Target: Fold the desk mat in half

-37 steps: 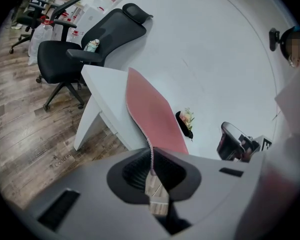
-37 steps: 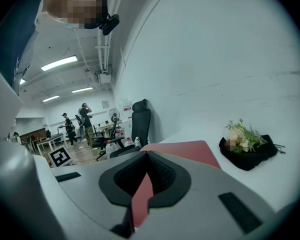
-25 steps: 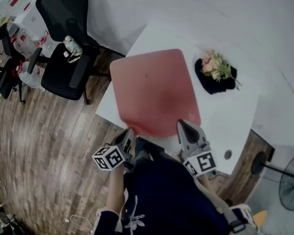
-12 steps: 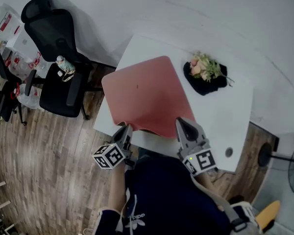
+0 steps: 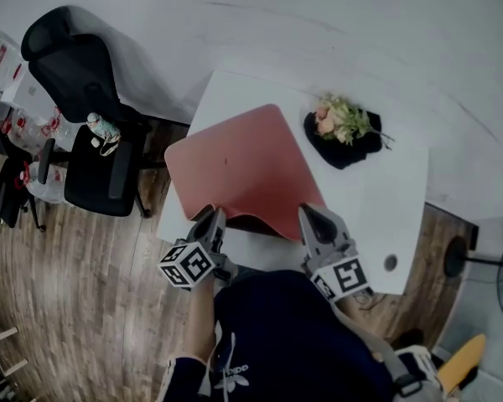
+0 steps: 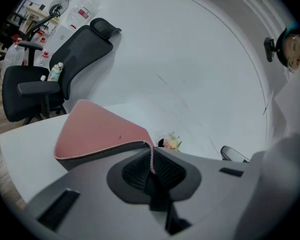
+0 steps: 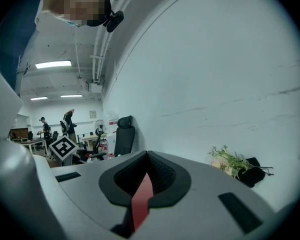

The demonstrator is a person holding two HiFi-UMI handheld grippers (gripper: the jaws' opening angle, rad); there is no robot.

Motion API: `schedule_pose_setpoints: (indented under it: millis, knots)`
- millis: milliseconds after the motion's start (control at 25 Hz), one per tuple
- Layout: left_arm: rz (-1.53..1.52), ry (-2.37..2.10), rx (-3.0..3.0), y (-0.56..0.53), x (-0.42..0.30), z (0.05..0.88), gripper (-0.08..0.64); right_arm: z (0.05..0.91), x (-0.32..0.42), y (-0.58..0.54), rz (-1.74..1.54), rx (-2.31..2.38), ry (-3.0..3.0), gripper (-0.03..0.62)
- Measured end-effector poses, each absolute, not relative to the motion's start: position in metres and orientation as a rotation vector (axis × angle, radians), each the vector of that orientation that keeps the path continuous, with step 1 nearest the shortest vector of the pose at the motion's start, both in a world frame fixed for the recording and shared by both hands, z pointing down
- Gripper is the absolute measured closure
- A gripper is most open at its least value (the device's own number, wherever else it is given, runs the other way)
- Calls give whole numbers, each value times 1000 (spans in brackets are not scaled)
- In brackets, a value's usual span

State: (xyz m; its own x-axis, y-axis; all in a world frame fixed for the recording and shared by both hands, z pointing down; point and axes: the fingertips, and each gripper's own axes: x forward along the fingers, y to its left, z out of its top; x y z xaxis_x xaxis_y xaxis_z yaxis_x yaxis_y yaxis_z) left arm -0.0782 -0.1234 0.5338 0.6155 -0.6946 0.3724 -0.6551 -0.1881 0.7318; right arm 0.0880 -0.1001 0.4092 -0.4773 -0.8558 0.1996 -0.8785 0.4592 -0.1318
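A white table (image 5: 377, 199) is seen from above with a black office chair (image 5: 88, 170) at its 9 o'clock. A pink desk mat (image 5: 239, 166) is spread over the table's 9 o'clock half, its 6 o'clock edge raised off the tabletop, and a flower bouquet (image 5: 342, 122) in dark wrapping is laid just beside the mat at its 2 o'clock. The mat's near corners are pinched in clenched jaws, by the left gripper (image 5: 211, 219) at 7 o'clock and the right gripper (image 5: 310, 214) at 5 o'clock.
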Motion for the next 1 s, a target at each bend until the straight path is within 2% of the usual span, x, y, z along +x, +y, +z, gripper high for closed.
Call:
schedule_pose_setpoints:
  millis: [1000]
  knots:
    - [46,-994,2050,-276,-10,530,540,433,119,-135,414,1671,-2472,589]
